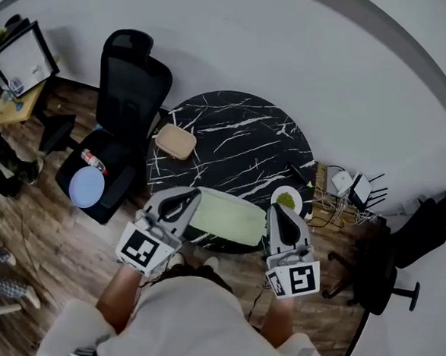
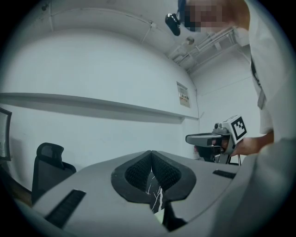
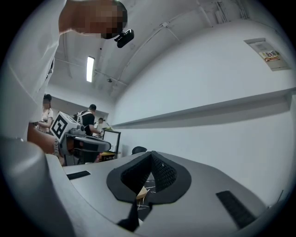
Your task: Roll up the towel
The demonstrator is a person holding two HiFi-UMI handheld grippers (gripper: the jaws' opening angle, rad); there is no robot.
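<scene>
A light green towel (image 1: 228,217) lies as a compact oblong at the near edge of the round black marble table (image 1: 242,129). My left gripper (image 1: 193,196) hovers over the towel's left end, shut, with nothing between its pads. My right gripper (image 1: 275,212) hangs by the towel's right end, also shut and empty. In the left gripper view the jaws (image 2: 151,155) meet at the tips and point level at a white wall; the right gripper (image 2: 217,137) shows beside them. The right gripper view shows its closed jaws (image 3: 151,156) and the left gripper (image 3: 78,141).
A tan box (image 1: 175,141) sits on the table's left part and a white plate with green contents (image 1: 287,199) at its right edge. A black office chair (image 1: 125,106) with a blue plate (image 1: 86,186) stands left. Cables and a router (image 1: 352,186) lie right, by another chair (image 1: 401,247).
</scene>
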